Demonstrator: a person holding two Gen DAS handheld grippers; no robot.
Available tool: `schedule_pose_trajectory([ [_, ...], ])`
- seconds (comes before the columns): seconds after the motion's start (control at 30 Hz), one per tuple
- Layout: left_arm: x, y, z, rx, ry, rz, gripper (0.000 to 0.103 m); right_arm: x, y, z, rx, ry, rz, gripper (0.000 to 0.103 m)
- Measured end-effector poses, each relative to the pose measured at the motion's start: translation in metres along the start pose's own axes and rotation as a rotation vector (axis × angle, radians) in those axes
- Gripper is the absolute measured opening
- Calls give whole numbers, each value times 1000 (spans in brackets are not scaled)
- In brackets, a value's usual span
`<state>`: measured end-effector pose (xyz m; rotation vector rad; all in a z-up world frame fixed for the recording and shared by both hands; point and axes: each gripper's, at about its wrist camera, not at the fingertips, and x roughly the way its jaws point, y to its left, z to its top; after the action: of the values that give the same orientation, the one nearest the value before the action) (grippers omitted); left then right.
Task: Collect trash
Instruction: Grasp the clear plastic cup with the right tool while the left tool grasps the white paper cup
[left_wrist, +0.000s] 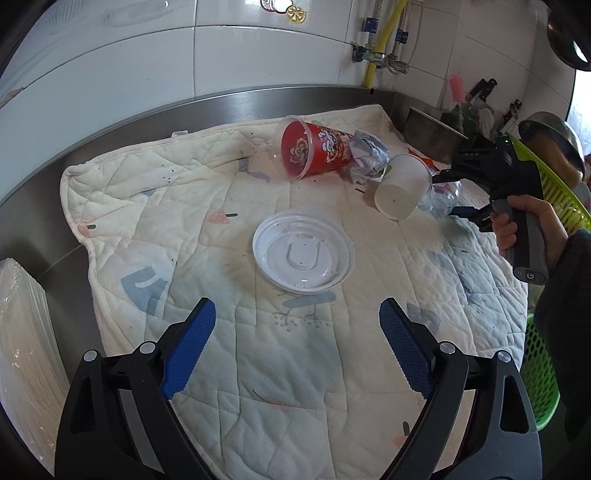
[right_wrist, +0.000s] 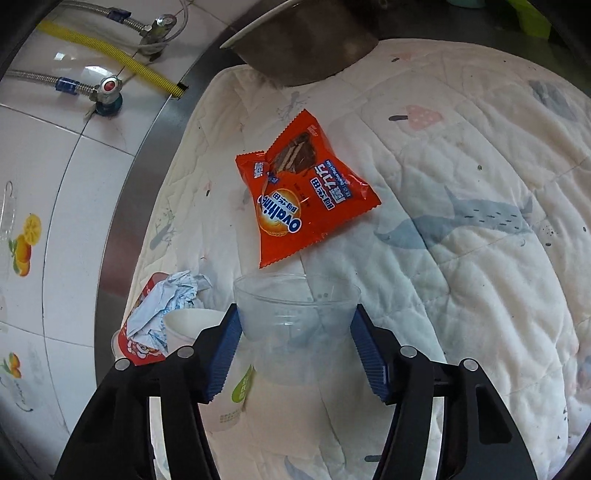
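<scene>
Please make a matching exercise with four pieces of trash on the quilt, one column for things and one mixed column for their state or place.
Things:
1. red cup
2. round plastic lid
3. clear cup
4. orange snack wrapper

States:
A. lies flat in the middle of the quilt
B. between the pads of the right hand-held gripper
C. on its side, crumpled paper at its base
D. flat on the quilt, beyond the clear cup in the right wrist view

Pairs: 1-C, 2-A, 3-B, 4-D

A cream quilted mat with pastel prints covers the steel counter, beneath white wall tiles and a yellow corrugated hose.
</scene>
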<state>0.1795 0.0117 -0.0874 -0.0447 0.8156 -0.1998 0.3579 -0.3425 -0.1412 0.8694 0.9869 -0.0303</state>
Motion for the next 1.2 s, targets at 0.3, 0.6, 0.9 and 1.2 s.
schedule_pose_trajectory([
  [0.3, 7, -35, 36, 76, -32, -47, 88, -42, 6, -11, -152, -49, -9, 57],
  [0.6, 47, -98, 76, 221, -28, -113, 87, -118, -10, -38, -359, -103, -18, 57],
  [0.9, 113, -139, 110, 291, 38, -111, 79, -183, -52, -88, -544, -187, -101, 57],
  [1.2, 157, -154, 120, 331, 93, -53, 78, -219, -104, -125, -566, -223, -186, 57],
])
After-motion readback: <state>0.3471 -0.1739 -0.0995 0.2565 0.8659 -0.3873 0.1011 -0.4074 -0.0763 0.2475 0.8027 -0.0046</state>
